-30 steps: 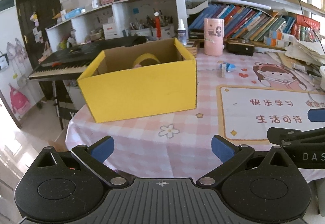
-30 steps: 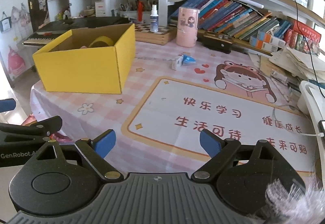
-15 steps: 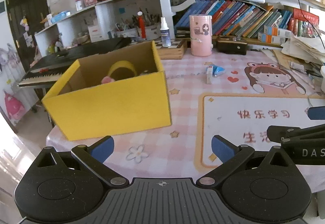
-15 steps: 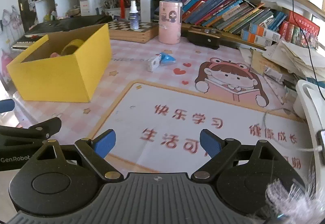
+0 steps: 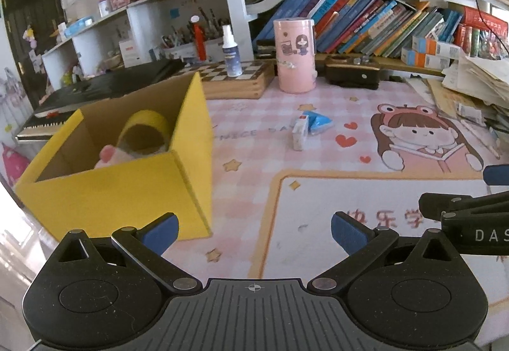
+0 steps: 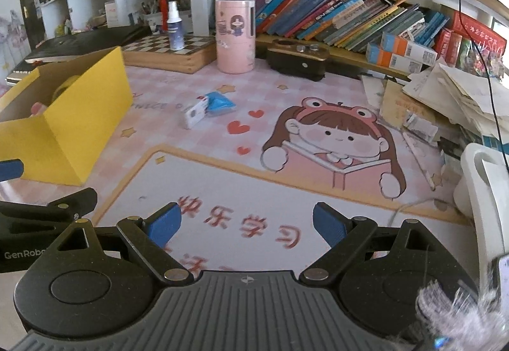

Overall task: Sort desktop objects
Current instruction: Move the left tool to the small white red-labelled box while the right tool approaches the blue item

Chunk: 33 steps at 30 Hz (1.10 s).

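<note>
A yellow cardboard box (image 5: 127, 185) (image 6: 70, 128) stands on the left of the pink desk mat, holding a yellow tape roll (image 5: 144, 131) and a pink item (image 5: 109, 157). A small white box (image 5: 299, 132) (image 6: 194, 114) and a blue packet (image 5: 318, 122) (image 6: 220, 103) lie together mid-table, beyond both grippers. My left gripper (image 5: 254, 228) is open and empty above the mat beside the box's corner. My right gripper (image 6: 246, 223) is open and empty over the mat's printed red characters. Each gripper's arm shows at the edge of the other's view.
A pink cylinder container (image 5: 296, 55) (image 6: 234, 35), a spray bottle (image 5: 231, 52) on a chessboard box (image 5: 235, 77) and a dark case (image 5: 351, 74) stand at the back under shelves of books. Loose papers (image 6: 451, 96) pile at right, a white holder (image 6: 483, 185) at the near right edge.
Both grippers have travelled right and forward over the table; the yellow box has slid to the left in both views and the white box and blue packet look closer. Jaws stay open.
</note>
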Each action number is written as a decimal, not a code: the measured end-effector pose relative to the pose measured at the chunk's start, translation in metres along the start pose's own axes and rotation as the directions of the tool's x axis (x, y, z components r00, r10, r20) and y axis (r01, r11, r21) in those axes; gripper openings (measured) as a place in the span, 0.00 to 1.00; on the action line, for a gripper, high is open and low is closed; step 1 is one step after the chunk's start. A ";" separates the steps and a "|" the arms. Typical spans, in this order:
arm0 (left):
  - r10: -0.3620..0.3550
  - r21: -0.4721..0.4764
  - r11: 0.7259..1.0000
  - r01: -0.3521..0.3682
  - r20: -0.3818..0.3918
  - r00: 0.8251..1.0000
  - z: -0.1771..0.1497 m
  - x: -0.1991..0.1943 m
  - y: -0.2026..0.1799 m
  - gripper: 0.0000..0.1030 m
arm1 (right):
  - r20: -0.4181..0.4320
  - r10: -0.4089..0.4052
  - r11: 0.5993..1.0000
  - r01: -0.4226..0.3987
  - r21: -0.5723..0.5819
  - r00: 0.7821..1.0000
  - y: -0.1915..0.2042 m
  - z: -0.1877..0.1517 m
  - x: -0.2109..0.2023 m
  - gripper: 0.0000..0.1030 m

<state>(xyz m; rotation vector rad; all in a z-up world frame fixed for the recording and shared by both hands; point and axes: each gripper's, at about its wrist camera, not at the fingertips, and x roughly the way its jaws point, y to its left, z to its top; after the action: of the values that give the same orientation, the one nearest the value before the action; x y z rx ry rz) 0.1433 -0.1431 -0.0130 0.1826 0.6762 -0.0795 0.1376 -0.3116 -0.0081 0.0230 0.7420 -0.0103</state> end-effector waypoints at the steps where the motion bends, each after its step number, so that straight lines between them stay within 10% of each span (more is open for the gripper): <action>1: 0.003 -0.002 1.000 -0.003 0.000 1.000 0.003 0.002 -0.004 1.00 | 0.000 0.003 1.000 -0.003 -0.001 1.000 -0.005 0.002 0.002 0.87; 33: 0.108 0.023 0.994 -0.110 0.048 0.993 0.058 0.053 -0.074 1.00 | 0.086 0.005 0.999 -0.009 0.047 0.996 -0.104 0.058 0.049 0.87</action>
<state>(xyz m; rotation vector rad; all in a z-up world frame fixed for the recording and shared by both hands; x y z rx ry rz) 0.2106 -0.2279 -0.0128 0.2417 0.6178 0.0121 0.2109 -0.4165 -0.0007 0.0702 0.6555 -0.0223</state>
